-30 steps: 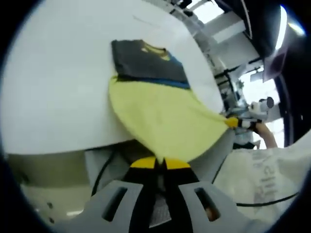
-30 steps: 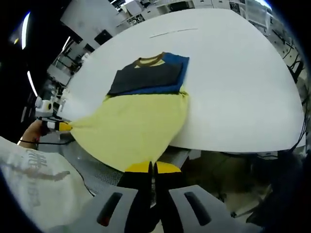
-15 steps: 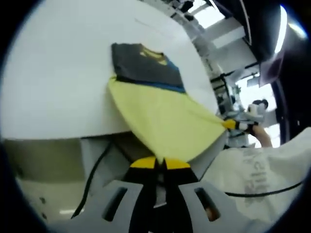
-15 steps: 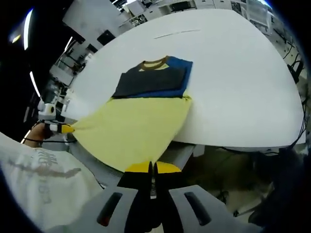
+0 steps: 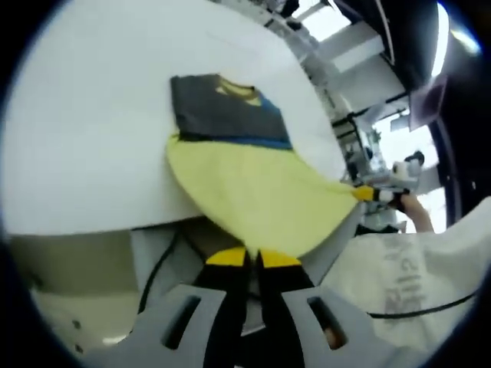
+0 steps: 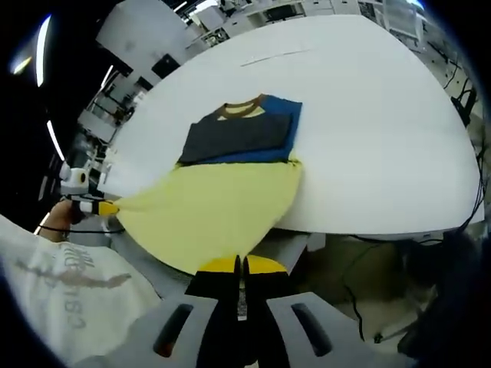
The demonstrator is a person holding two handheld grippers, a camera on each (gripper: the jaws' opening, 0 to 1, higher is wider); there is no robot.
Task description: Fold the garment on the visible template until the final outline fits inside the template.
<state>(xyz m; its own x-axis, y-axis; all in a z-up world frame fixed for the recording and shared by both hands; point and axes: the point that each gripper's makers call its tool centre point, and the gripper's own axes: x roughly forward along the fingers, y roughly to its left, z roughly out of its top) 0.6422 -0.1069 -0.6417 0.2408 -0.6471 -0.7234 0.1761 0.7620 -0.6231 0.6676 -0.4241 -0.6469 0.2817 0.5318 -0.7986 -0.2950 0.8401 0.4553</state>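
At the near edge of the white desk (image 6: 383, 146), the garment (image 6: 222, 207) hangs partly off the surface, stretched between the two grippers. Compared with the frame half a second earlier, the lifted yellow hem sits slightly closer to the desk edge in both views, and the span of yellow cloth appears a little flatter; the folded upper part has kept its position on the desk. Much of the apparent shift may be camera movement, so the change in the cloth itself is small.

Left gripper (image 5: 252, 259): jaws together, clamped on one bottom corner of the yellow hem. In the right gripper view the same gripper (image 6: 98, 207) appears at the left, pinching the drawn-out corner of the cloth beside the person's hand (image 6: 55, 227).

Right gripper (image 6: 238, 265): jaws together, clamped on the other bottom corner of the hem. In the left gripper view it (image 5: 376, 193) appears at the right, holding the pointed end of the yellow cloth.

Garment (image 5: 245, 176) appearance: the lower body is pale yellow and fans out from the desk edge to the two held corners. The upper part lies flat on the desk, dark grey with a blue side and a blue band along its lower edge, and a brown-yellow neckline at the far end. The sleeves look folded in across the chest, though the blur makes this uncertain.
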